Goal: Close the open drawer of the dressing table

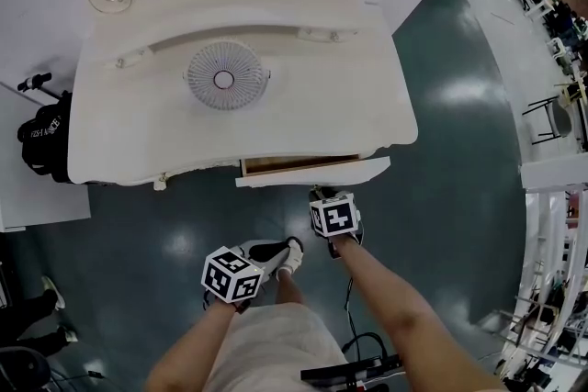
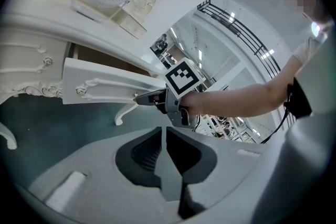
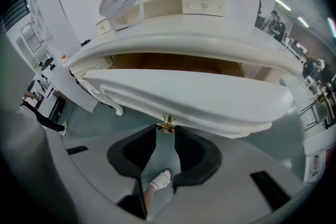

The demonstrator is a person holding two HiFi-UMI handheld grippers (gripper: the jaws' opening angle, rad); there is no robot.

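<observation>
The right forearm stretches forward with the right tool (image 3: 167,131) tilted steeply down, clamped on the small brass knob (image 3: 167,124) of the white carved wooden drawer (image 1: 312,170). The drawer stands part-way out of the ornate white desk (image 1: 129,128). The left tool (image 2: 164,132) hangs near the body, pinched almost together and empty. White lettering on a black bag (image 1: 41,142) is too small to read.

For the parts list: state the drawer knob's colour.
Gold knob, clearest in the right gripper view.

The right gripper (image 2: 138,97) is at the open drawer (image 2: 100,86) front; the left gripper (image 2: 164,130) fingers sit together.
</observation>
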